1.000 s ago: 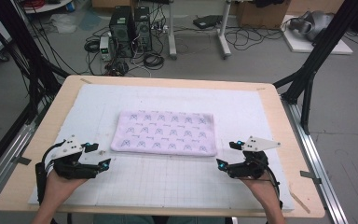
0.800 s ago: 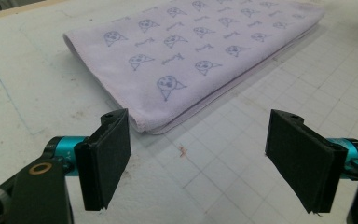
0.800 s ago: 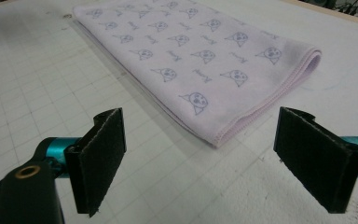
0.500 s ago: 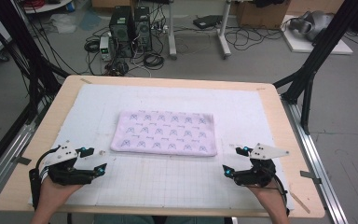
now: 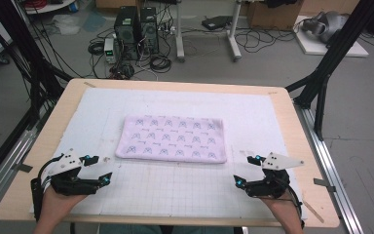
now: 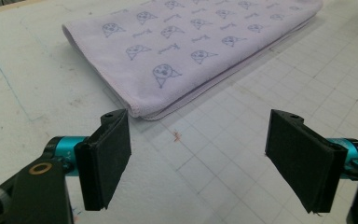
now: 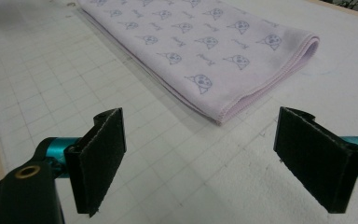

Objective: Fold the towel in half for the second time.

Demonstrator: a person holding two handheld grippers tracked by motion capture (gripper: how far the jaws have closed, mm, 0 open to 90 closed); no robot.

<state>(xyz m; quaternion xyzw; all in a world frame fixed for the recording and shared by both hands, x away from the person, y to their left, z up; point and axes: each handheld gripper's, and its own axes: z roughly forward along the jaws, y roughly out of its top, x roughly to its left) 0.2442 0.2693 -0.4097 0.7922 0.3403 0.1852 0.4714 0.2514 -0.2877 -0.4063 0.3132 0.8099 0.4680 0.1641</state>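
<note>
Big wooden table (image 5: pixel 39 146) with a white gridded mat (image 5: pixel 185 190) on it, and a folded lilac towel (image 5: pixel 173 138) with little printed faces lying flat mid-mat. Left gripper (image 5: pixel 99 169) and right gripper (image 5: pixel 247 170) sit near its front corners, both jaws spread wide, holding nothing

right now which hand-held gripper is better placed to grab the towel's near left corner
Left. The left hand-held gripper is open beside the folded towel, and its view shows that corner just ahead. The right hand-held gripper sits by the opposite corner.
</note>
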